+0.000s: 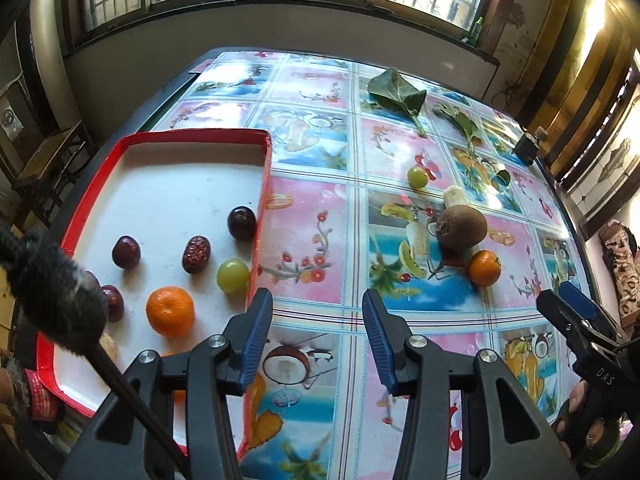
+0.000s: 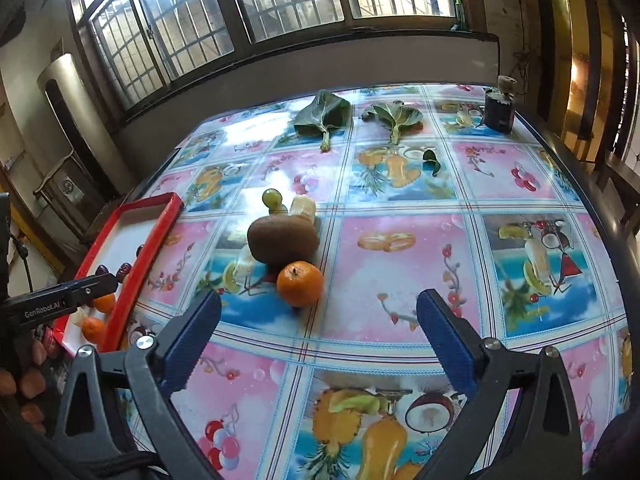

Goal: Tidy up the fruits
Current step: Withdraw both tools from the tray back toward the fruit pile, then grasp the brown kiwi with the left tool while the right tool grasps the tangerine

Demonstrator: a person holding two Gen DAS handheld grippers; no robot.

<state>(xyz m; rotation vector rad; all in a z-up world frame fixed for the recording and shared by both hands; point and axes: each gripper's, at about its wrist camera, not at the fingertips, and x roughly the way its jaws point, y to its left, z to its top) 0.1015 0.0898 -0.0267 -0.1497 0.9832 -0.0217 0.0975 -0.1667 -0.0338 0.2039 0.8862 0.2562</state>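
Note:
A red-rimmed white tray [image 1: 265, 152] lies at the table's left and holds a mandarin [image 1: 170, 311], a green grape [image 1: 232, 275], dark plums [image 1: 241, 222] and a red date [image 1: 196, 254]. On the tablecloth sit a kiwi [image 2: 283, 238], a mandarin [image 2: 299, 283], a green grape [image 2: 272, 197] and a pale banana piece [image 2: 302, 207]. My left gripper [image 1: 318, 312] is open and empty beside the tray's right rim. My right gripper [image 2: 318, 312] is open and empty, just short of the loose mandarin. The tray also shows in the right wrist view [image 2: 154, 240].
Two green leaves [image 2: 324, 114] and a small leaf [image 2: 432, 162] lie at the table's far side. A dark jar [image 2: 499, 110] stands at the far right corner. A black fuzzy microphone [image 1: 52, 280] hangs at the left. The table's dark edge [image 2: 600, 216] runs along the right.

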